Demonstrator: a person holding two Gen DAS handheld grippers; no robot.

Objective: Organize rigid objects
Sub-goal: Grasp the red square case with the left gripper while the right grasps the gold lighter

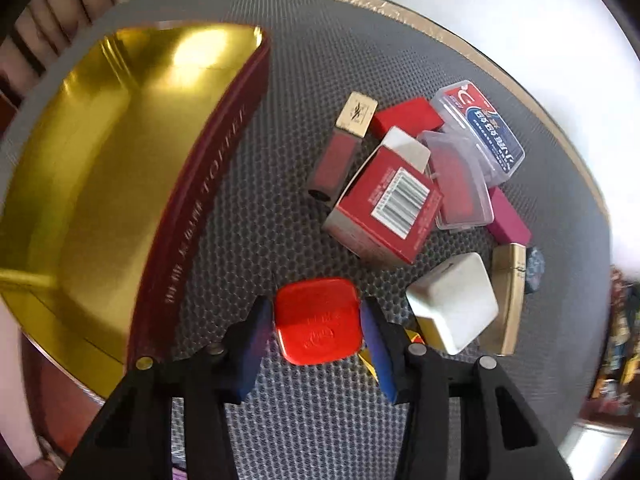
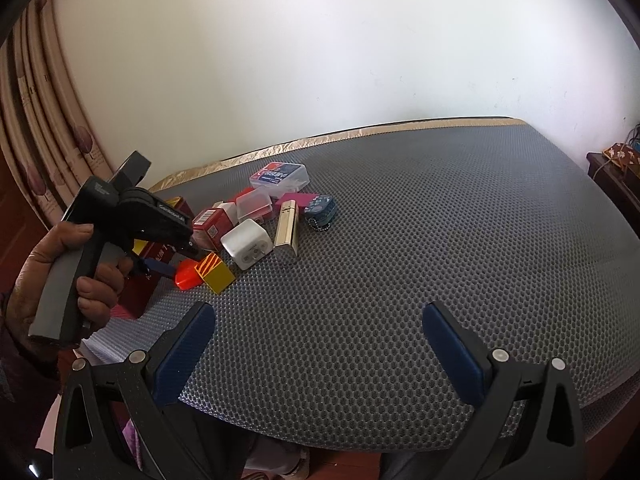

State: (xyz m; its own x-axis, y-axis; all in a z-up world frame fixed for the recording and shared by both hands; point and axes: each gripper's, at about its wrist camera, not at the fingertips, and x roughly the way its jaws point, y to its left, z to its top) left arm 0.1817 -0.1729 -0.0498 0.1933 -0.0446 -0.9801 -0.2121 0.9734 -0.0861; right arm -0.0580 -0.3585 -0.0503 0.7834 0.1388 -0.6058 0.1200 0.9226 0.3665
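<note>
On the surface (image 1: 304, 60), seen from the left wrist, a large open tin (image 1: 100, 168) lies to the left and a heap of small things to the right, a bare strip between them. Nearest the tin in the heap lies a slim tube (image 1: 340, 152); a barcoded carton (image 1: 384, 208) leans beside it, with a lidded case (image 1: 460, 180) to its right and a printed case (image 1: 484, 128) behind that. In front of the carton sit a rounded square lid (image 1: 318, 320) and, to its right, a plug adapter (image 1: 452, 300), apart. A metal lighter (image 1: 508, 296) lies just right of the adapter.
</note>
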